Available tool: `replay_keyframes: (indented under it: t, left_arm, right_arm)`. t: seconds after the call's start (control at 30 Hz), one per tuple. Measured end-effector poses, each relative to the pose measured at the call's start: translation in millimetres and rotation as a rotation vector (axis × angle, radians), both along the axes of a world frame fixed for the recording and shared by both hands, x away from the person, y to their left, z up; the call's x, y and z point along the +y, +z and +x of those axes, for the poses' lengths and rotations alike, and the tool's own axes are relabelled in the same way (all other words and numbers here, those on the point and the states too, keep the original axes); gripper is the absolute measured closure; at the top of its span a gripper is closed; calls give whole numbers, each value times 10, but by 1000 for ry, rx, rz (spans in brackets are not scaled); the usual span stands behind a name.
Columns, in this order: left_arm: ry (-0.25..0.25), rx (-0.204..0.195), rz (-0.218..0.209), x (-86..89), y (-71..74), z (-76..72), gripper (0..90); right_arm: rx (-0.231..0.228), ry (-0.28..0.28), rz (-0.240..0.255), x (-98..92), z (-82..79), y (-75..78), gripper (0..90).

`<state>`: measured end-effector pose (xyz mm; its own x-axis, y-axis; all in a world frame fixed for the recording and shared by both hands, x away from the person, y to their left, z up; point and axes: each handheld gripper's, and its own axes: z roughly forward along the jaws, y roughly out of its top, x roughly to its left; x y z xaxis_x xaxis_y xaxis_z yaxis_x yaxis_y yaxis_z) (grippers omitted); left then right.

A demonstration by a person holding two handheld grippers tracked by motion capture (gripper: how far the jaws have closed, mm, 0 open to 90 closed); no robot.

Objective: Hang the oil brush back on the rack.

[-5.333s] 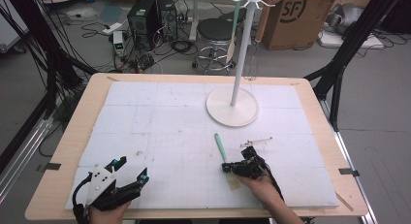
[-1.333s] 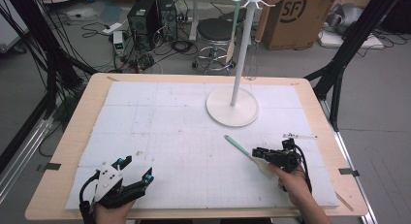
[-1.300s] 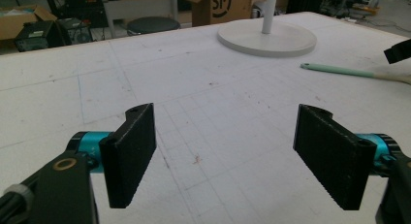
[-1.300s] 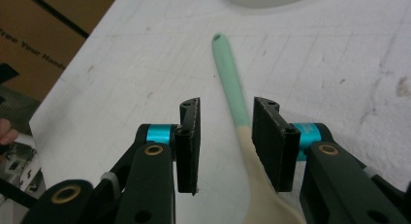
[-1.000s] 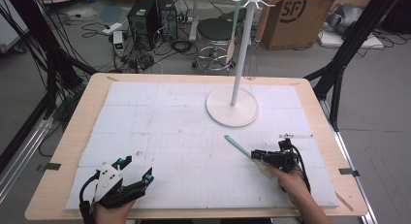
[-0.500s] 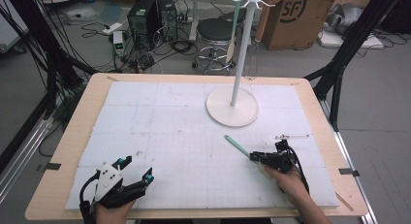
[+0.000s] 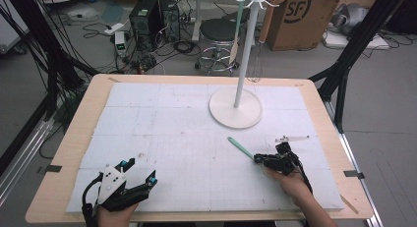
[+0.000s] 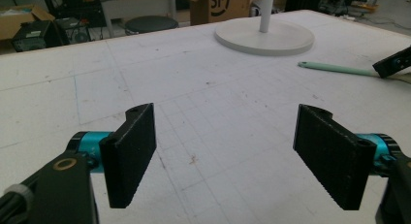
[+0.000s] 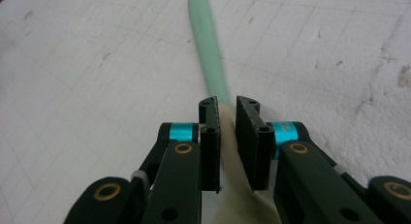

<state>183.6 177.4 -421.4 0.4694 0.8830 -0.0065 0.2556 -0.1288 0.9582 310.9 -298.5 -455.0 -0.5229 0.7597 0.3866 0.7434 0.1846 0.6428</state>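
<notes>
My right gripper was closing on the spatula; next, lift toward the rack. Left gripper gaped.

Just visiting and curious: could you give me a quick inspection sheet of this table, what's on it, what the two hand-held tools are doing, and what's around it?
Surface: wooden table under a white gridded mat with small dark specks.
Job's things: a spatula with a mint-green handle lies on the mat; its cream blade sits between the jaws of the right tool, which have just been closing on it.
Clutter: white rack stand on a round base; a thin metal piece near the right hand.
Grippers: left tool open, nothing between its jaws, at the near left corner.
Cables: a black cable loops from the left tool.
Surroundings: stool, cardboard box, electronics and cords on the floor.
</notes>
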Motion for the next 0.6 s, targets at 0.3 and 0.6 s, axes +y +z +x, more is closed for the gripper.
replay_keyframes:
  t: [0.3,0.6]
  left_arm:
    - [-7,5,1,-34,-4,17,240]
    - [0,9,-4,-20,-12,28,240]
  right_arm:
    - [-8,11,-25,22,10,0,801]
    - [-20,2,-24,19,-10,-2,832]
